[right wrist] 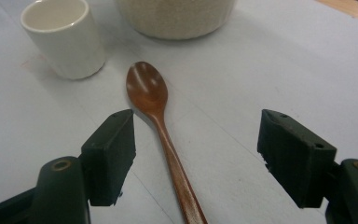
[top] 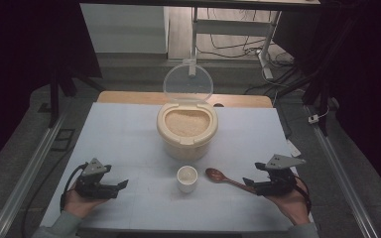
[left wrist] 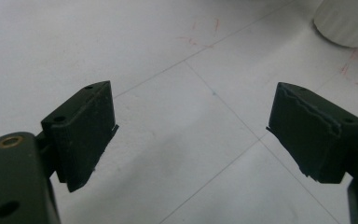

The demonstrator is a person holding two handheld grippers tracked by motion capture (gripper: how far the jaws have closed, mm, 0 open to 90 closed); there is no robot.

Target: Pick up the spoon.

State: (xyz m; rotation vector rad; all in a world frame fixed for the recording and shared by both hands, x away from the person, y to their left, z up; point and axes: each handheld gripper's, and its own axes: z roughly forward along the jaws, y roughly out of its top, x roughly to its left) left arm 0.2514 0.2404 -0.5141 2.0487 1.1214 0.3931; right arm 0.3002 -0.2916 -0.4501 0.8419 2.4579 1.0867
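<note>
From the high view, I am holding my right gripper (top: 248, 183) low over the bench (top: 129, 129), at the handle end of the wooden spoon (top: 223, 178), whose bowl is pointing toward the small white cup (top: 187, 178). Behind the cup the cream rice container (top: 187, 130) is standing with its clear lid (top: 188, 83) tipped up and the grains exposed. My left gripper (top: 121, 185) is resting well apart on the other side, near nothing.

In the left gripper view, my fingers (left wrist: 86, 130) are standing wide open over bare bench, with just the ribbed base of the cup (left wrist: 347, 21) at the top corner.

In the right gripper view, my fingers (right wrist: 112, 154) are spread wide with the spoon's (right wrist: 161, 126) thin handle lying between them, nearer the left one, and neither pad is touching it. This is where I am seeing the risk: the handle is slim, glossy and flat on the bench, so closing off-centre could push it sideways or roll it out of the pinch. The bowl is lying just beside the cup (right wrist: 63, 37), so a skidding spoon could knock the cup over. Gripping this far back, the bowl end may also be drooping once lifted and spilling rice later.
</note>
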